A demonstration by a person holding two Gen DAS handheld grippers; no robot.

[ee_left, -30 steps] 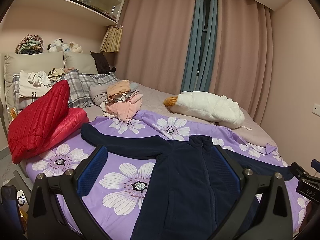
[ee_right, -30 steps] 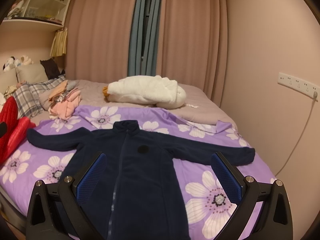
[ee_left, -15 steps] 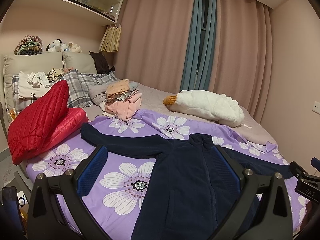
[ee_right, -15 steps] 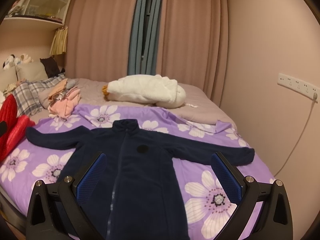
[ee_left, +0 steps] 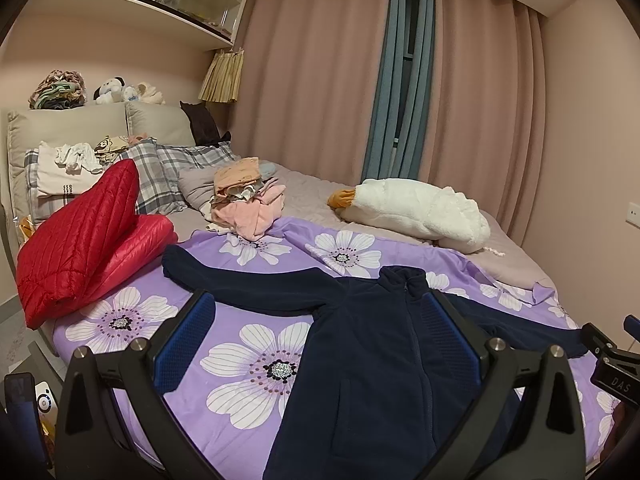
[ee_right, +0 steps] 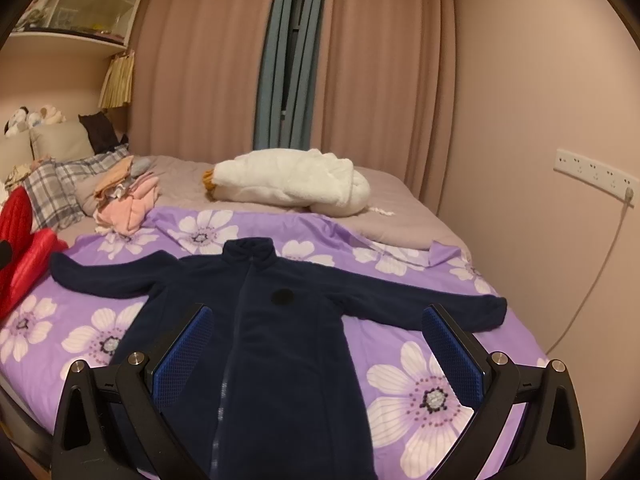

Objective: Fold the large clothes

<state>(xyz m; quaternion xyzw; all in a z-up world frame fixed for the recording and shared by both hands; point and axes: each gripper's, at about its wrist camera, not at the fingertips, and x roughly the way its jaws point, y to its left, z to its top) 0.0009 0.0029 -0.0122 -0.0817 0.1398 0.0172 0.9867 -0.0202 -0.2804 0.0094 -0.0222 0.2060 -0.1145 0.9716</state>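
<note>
With the navy fleece jacket (ee_right: 280, 320) already spread face-up on the bed, zipper closed and both sleeves stretched out sideways, the folding itself looks not yet begun; this reads as the approach before the first grasp. The left tool (ee_left: 320, 344) hangs over the jacket's left side with its blue pads wide apart and nothing between them, and the right tool (ee_right: 316, 344) hovers above the jacket's lower body, likewise spread and empty. A sensible next move would be to drop each tool to a sleeve cuff or shoulder edge, pinch the fleece, and carry the sleeve across the chest; thick fleece probably needs a deep bite to avoid slipping.

Under the jacket lies a purple floral quilt (ee_right: 420, 392), soft and slightly rumpled. Beyond the jacket's collar rest a white plush goose (ee_right: 292, 180) and a heap of pink clothes (ee_left: 248, 208); left of its left sleeve sits a red quilted jacket (ee_left: 80, 240). Pink curtains (ee_right: 380, 80) close the room behind.
</note>
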